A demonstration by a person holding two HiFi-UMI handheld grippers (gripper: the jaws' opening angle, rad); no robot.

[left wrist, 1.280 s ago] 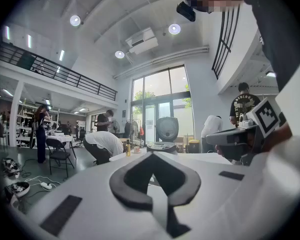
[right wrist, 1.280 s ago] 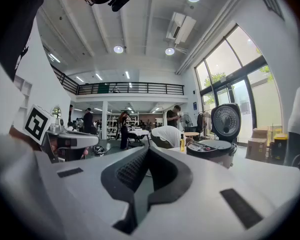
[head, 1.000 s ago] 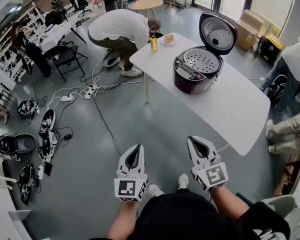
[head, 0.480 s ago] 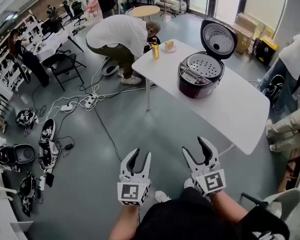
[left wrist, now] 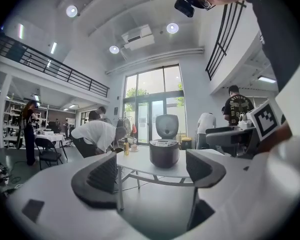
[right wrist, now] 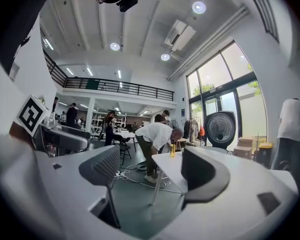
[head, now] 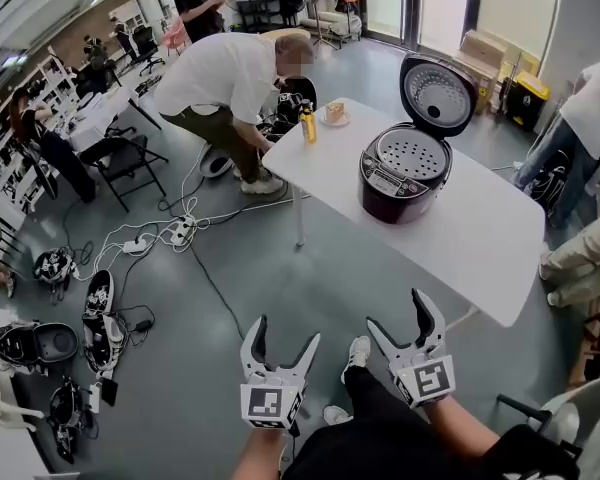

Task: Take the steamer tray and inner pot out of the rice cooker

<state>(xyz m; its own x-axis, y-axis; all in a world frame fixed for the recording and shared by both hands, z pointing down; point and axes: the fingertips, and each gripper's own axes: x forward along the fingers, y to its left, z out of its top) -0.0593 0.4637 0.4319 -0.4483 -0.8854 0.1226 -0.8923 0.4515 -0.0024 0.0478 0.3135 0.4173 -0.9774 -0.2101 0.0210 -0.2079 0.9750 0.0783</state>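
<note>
The dark rice cooker [head: 400,180] stands on the white table [head: 480,238] with its lid [head: 437,76] raised. The perforated steamer tray [head: 412,154] sits in its top; the inner pot is hidden beneath it. Both grippers hang over the grey floor, well short of the table. My left gripper [head: 282,336] is open and empty, its jaws having just been opening. My right gripper [head: 398,314] is likewise open with nothing between its fingers, its jaws also just opened. The left gripper view frames the cooker [left wrist: 164,153] far off between the jaws of the left gripper [left wrist: 152,170]. In the right gripper view, the right gripper [right wrist: 150,171] points left of the lid [right wrist: 221,129].
A person in a white shirt [head: 230,78] bends over at the table's far end, beside a yellow bottle [head: 308,125] and a plate [head: 332,115]. Cables and power strips [head: 170,233] cross the floor on the left. Someone's legs [head: 580,258] are at the table's right side.
Both grippers went from shut to wide open. They sit lower in the head view, and the table with the cooker appears a little nearer.
</note>
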